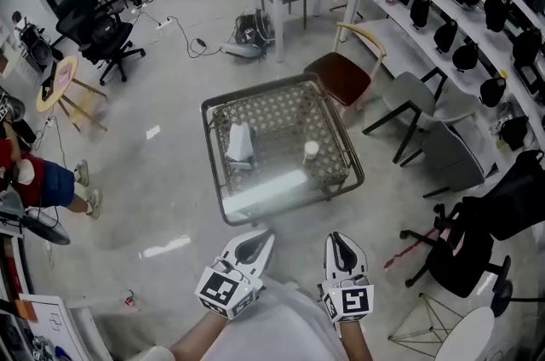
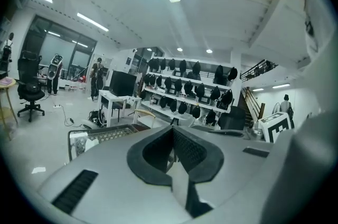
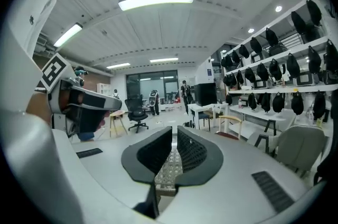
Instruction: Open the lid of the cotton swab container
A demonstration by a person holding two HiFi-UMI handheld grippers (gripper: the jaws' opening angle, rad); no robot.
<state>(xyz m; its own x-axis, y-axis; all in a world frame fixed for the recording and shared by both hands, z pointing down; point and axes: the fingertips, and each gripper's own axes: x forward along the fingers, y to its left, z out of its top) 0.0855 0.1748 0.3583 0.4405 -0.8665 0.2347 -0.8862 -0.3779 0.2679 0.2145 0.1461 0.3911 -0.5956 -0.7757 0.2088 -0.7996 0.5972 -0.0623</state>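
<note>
A small round white cotton swab container [image 1: 312, 150] stands on the glass top of a low table with a woven layer beneath [image 1: 281, 108], right of centre. A white upright object [image 1: 240, 142] sits on the table's left part. Both grippers hang short of the table's near edge, apart from the container. My left gripper [image 1: 256, 242] and my right gripper [image 1: 337, 242] point toward the table, both shut and empty. In the left gripper view the jaws [image 2: 172, 132] meet, with the table [image 2: 97, 136] off to the left. In the right gripper view the jaws [image 3: 174, 136] are together, with the weave showing below them.
A brown chair [image 1: 341, 77] and two grey chairs [image 1: 421, 100] stand right of the table. A black office chair [image 1: 481, 236] is at the lower right. Shelves with black bags [image 1: 464, 6] line the right wall. A seated person [image 1: 38, 180] is at the left.
</note>
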